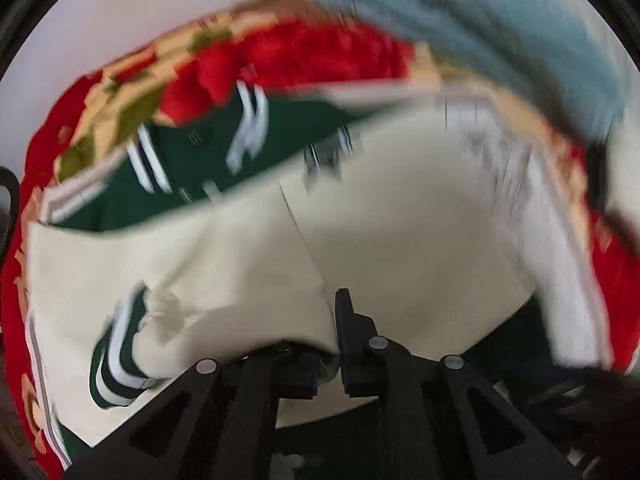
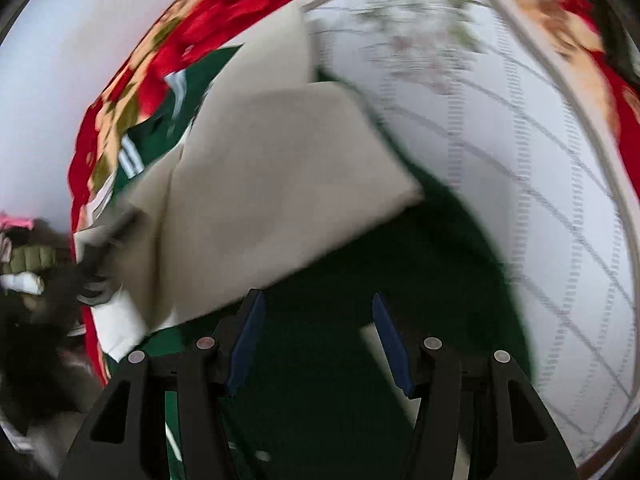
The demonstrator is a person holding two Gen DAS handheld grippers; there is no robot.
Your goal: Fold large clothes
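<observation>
Down at 6 o'clock the left gripper [image 1: 336, 344] is clamped on the cream sleeve [image 1: 248, 264] of the green jacket [image 2: 328, 344]. It lies on the red floral blanket [image 1: 312, 52]. Right gripper [image 2: 318, 340] hangs open over it. Looks soft and floppy, probably bulky, so I'd grab hems.

Left tool [image 1: 334, 344] clamped, right tool [image 2: 318, 340] spread

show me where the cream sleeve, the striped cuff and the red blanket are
cream sleeve [image 1: 224, 264]: left wrist view, on its broad flat middle.
striped cuff [image 1: 116, 364]: left wrist view, on the green and white bands at the sleeve's end.
red blanket [image 1: 320, 50]: left wrist view, on the plain red patch beyond the jacket.
</observation>
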